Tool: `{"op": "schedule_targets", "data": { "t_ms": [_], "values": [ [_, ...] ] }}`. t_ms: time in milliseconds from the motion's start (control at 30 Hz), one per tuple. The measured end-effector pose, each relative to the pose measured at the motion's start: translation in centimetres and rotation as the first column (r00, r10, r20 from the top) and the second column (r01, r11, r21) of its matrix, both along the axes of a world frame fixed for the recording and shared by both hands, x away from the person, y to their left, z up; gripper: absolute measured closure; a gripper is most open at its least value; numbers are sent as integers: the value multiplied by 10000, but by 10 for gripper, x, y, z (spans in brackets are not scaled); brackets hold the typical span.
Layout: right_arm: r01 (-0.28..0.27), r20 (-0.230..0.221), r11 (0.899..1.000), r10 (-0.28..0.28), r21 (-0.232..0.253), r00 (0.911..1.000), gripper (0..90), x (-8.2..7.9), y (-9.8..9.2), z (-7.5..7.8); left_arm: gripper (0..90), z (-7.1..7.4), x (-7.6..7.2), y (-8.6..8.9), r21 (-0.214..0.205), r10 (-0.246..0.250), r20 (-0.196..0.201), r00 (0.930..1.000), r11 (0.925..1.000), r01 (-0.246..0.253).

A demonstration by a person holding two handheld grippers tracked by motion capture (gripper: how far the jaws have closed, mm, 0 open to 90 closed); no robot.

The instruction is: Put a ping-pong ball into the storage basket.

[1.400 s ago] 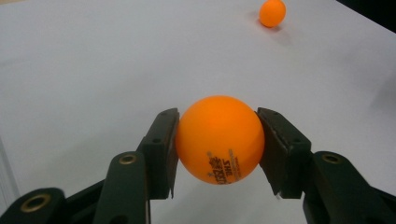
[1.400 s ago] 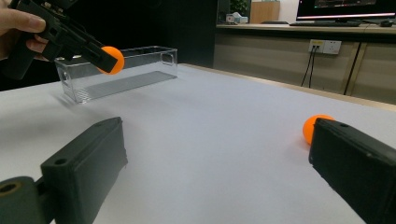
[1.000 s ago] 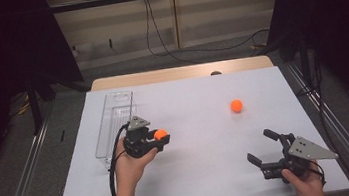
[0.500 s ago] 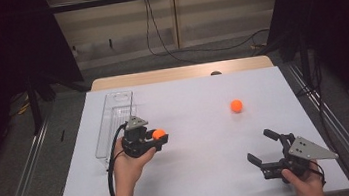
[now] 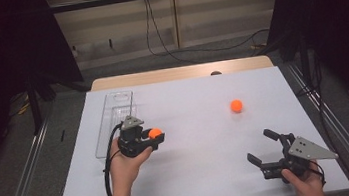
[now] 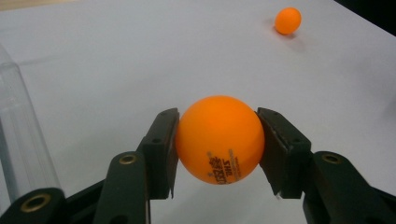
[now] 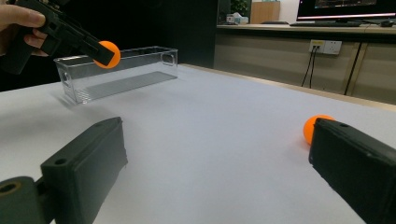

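Observation:
My left gripper (image 5: 154, 135) (image 6: 219, 142) is shut on an orange ping-pong ball (image 5: 154, 133) (image 6: 219, 138), held above the white table just right of a clear plastic bin (image 5: 114, 121). The right gripper view also catches that held ball (image 7: 108, 53) in front of the bin (image 7: 116, 70). A second orange ball (image 5: 236, 105) (image 6: 287, 20) (image 7: 310, 128) rests on the table at centre right. Near the front right edge my right gripper (image 5: 263, 145) (image 7: 219, 163) stands open, empty, its jaws wide apart and pointing toward the bin.
The white table (image 5: 201, 165) ends in a wooden strip at the far edge. Black curtains hang at both sides, and cables trail on the floor behind. A small dark object (image 5: 216, 73) sits at the far edge.
The left gripper with its ball has drifted slightly toward the bin. The right gripper and the loose ball have stayed put.

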State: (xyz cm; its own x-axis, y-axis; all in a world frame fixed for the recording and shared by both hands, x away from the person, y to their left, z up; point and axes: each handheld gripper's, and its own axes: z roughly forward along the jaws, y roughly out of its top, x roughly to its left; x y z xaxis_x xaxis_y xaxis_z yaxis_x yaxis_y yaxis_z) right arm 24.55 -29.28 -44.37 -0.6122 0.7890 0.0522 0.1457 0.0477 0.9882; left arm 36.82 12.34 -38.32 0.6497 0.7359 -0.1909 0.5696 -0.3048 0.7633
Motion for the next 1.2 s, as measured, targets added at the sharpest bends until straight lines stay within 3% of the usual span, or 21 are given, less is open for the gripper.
{"op": "schedule_targets", "data": {
  "t_ms": [1200],
  "values": [
    [26,16,10000,-26,-14,10000,35,0,-1,0,510,0,4,18,193,548,79,9985,9983,-549]
  ]
}}
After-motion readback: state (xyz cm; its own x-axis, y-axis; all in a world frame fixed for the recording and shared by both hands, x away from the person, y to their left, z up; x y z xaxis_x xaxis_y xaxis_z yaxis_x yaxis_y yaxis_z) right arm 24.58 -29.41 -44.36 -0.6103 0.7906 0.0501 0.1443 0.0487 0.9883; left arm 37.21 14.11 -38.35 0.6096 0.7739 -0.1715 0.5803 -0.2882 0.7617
